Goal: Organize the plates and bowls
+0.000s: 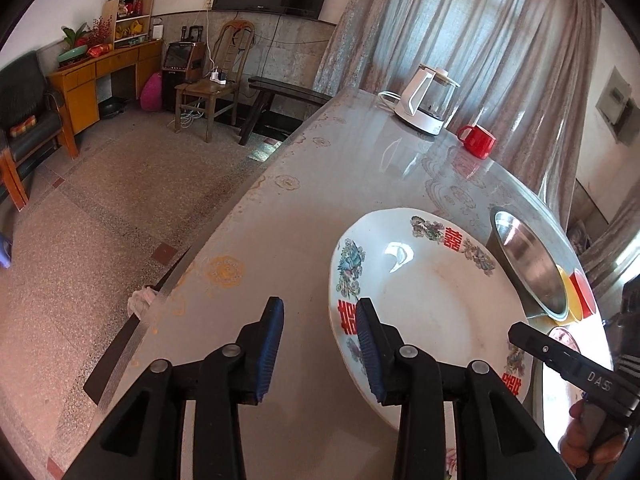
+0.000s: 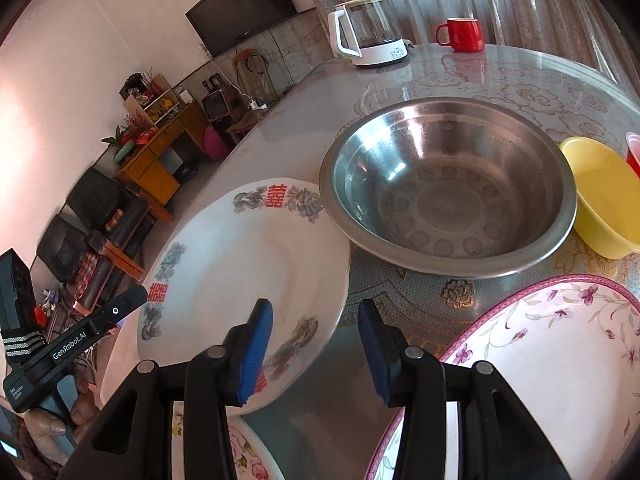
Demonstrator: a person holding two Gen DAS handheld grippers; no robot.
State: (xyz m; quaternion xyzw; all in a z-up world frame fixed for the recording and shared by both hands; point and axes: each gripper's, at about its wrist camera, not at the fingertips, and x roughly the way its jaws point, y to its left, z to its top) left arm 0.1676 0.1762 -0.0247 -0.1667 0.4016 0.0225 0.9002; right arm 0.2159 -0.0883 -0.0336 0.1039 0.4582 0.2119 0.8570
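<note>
Your left gripper (image 1: pixel 320 344): fingers apart, holding nothing, its right finger over the near rim of the white plate (image 1: pixel 432 304). Your right gripper (image 2: pixel 316 354): fingers apart, straddling that plate's right edge. On the table (image 1: pixel 304 216): three plates, counting the pink-rimmed plate (image 2: pixel 560 352) and a floral plate (image 2: pixel 248 452); one steel bowl (image 2: pixel 448 184); one yellow bowl (image 2: pixel 600 196).

Steel bowl (image 2: pixel 448 184) sits between plate (image 2: pixel 240 280) and plastic bowl (image 2: pixel 604 200).
</note>
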